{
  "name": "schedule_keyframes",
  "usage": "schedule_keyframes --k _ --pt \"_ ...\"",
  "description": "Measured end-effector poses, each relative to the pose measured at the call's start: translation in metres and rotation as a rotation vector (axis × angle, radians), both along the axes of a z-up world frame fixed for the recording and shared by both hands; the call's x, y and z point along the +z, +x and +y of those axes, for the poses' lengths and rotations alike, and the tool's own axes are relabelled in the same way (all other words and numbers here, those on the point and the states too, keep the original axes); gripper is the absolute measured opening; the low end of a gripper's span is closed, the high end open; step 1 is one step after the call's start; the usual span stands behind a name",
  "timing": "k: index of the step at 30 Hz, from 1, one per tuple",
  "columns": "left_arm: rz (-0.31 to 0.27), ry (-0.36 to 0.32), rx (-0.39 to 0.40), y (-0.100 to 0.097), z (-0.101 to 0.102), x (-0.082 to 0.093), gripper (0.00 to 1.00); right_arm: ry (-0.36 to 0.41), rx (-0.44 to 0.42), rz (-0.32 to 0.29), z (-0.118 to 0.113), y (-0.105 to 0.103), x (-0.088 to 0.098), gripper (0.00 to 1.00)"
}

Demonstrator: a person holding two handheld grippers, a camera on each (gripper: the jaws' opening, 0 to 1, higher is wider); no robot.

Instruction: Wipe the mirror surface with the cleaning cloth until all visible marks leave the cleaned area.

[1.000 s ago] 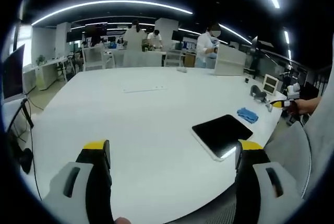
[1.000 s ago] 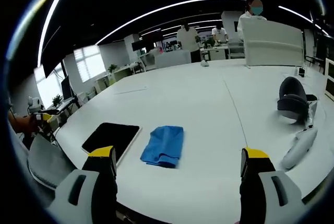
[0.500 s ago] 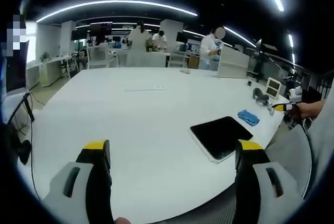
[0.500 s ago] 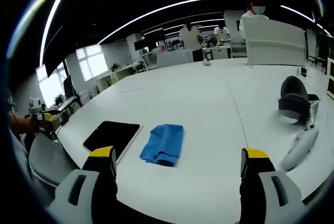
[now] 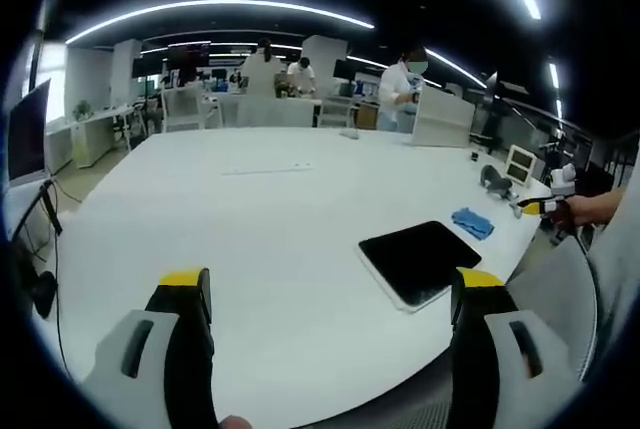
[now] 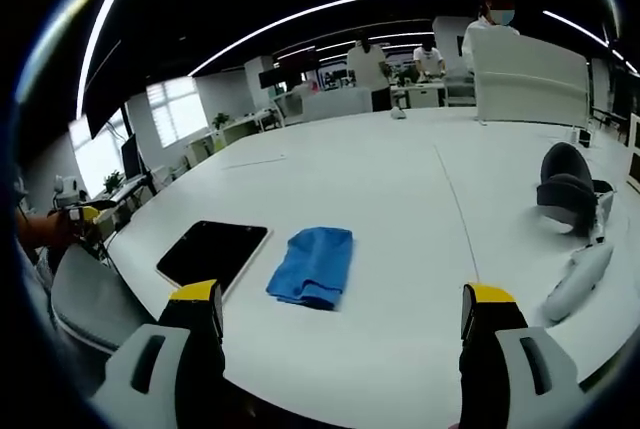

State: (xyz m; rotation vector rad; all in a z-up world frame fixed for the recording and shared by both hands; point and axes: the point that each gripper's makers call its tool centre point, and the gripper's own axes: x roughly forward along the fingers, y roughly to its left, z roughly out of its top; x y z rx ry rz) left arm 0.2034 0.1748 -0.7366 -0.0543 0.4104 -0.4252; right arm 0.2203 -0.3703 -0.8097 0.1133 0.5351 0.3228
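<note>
The mirror [image 5: 420, 259] is a dark flat rectangle with a pale rim, lying near the white table's front edge; it is also the dark slab [image 6: 212, 252] at the left of the right gripper view. A folded blue cleaning cloth [image 6: 315, 265] lies just right of it, and is small [image 5: 473, 221] in the left gripper view. My left gripper [image 5: 330, 294] is open above bare table, left of the mirror. My right gripper [image 6: 345, 314] is open, with the cloth a short way ahead, nothing between the jaws. The other gripper [image 6: 85, 217] shows far left, held by a hand.
A big white table [image 5: 260, 209] carries everything. A dark headset-like object [image 6: 565, 184] and a white handle-shaped device [image 6: 578, 274] lie at the right. A grey chair back [image 6: 90, 309] stands by the table edge. People work at far desks [image 5: 270, 69].
Both views drifted only slightly with the hands. The mirror and the cloth lie where they were. Both grippers stay open.
</note>
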Motion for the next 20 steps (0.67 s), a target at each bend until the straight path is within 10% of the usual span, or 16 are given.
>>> schedule_keyframes --k 20 --pt "0.007 -0.005 -0.003 0.001 -0.002 -0.003 0.99 -0.016 -0.025 -0.013 -0.014 -0.003 0.005 0.98"
